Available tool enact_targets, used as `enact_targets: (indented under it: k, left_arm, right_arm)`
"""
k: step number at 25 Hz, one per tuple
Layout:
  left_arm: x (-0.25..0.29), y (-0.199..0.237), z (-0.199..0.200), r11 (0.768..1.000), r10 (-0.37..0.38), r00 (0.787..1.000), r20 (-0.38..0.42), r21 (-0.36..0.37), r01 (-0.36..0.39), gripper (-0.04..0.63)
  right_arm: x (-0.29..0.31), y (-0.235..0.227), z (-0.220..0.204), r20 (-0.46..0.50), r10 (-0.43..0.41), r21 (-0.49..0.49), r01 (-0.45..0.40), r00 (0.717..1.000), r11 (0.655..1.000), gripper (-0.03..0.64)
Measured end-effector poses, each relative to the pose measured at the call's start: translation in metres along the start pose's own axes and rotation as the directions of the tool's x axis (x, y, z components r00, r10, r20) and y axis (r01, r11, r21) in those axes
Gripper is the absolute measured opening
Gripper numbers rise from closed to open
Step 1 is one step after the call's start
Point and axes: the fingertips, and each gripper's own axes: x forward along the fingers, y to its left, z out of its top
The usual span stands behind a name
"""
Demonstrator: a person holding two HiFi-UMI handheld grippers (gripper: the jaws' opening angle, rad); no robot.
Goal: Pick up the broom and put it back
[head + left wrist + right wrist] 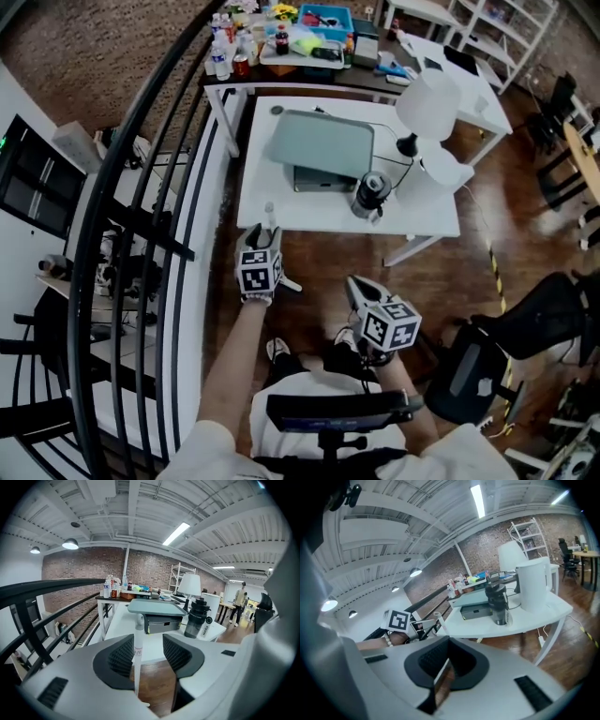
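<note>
Broom handle stands upright inside the released left claw; the right claw is clenched, empty.

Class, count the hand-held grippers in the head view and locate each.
2. The left hand-held gripper is beside the white table; the right hand-held gripper is lower, to its right. None seems hidden.

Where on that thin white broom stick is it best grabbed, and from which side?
I'd take the broom handle on its straight shaft, just below the capped top, coming in roughly level from the near side. It stands upright and is thin and round, so two jaws can pinch it sideways. The left gripper has its open jaws either side of it.
</note>
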Motion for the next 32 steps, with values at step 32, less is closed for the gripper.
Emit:
enact_targets:
  k: [32]
  left_arm:
    - [-0.007,0.001,-0.015,0.994,0.055,0.998,-0.024,0.091,-0.053,0.100]
  right_arm:
    - [0.034,-0.025,0.024,-0.012,0.003,-0.003,-0.003,1.000,1.000,0.015]
